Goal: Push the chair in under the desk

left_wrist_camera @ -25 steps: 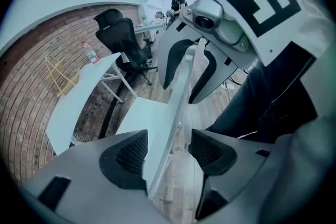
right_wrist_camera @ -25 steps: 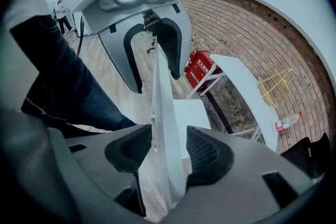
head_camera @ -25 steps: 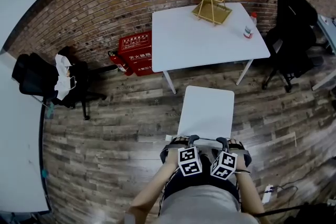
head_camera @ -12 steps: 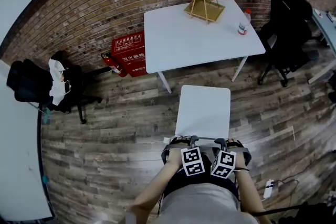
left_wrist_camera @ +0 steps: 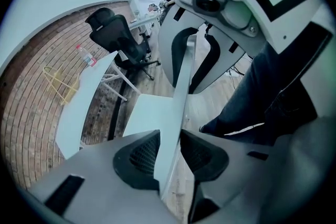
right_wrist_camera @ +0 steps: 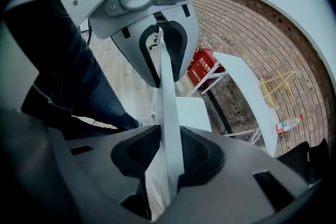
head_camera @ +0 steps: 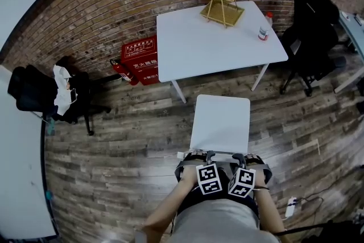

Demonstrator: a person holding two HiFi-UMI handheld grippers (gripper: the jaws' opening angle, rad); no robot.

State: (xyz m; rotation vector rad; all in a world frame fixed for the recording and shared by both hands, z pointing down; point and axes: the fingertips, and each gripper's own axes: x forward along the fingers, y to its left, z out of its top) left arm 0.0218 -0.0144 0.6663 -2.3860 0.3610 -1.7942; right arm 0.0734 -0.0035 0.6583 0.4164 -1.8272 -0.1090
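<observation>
The white chair (head_camera: 220, 122) stands on the wood floor just in front of the white desk (head_camera: 216, 37), its seat outside the desk's front edge. My left gripper (head_camera: 200, 156) and right gripper (head_camera: 242, 157) sit side by side on the top edge of the backrest (head_camera: 220, 152), close to the person's body. In the left gripper view the thin backrest (left_wrist_camera: 181, 81) runs between the dark pads (left_wrist_camera: 137, 157), which press on it. The right gripper (right_wrist_camera: 169, 153) clamps the same edge (right_wrist_camera: 167, 92). Both sets of jaws have just been closing onto the backrest.
A gold wire basket (head_camera: 223, 0) and a bottle (head_camera: 264, 27) stand on the desk. A black office chair (head_camera: 310, 31) is at the desk's right, another with clothes (head_camera: 51, 91) at the left. Red boxes (head_camera: 140, 60) lean on the brick wall. A power strip (head_camera: 291, 208) lies near my right.
The head view has shifted a little, so the desk sits slightly lower and further left in it. Both grippers stay on the backrest's top edge, and the chair has not visibly moved.
</observation>
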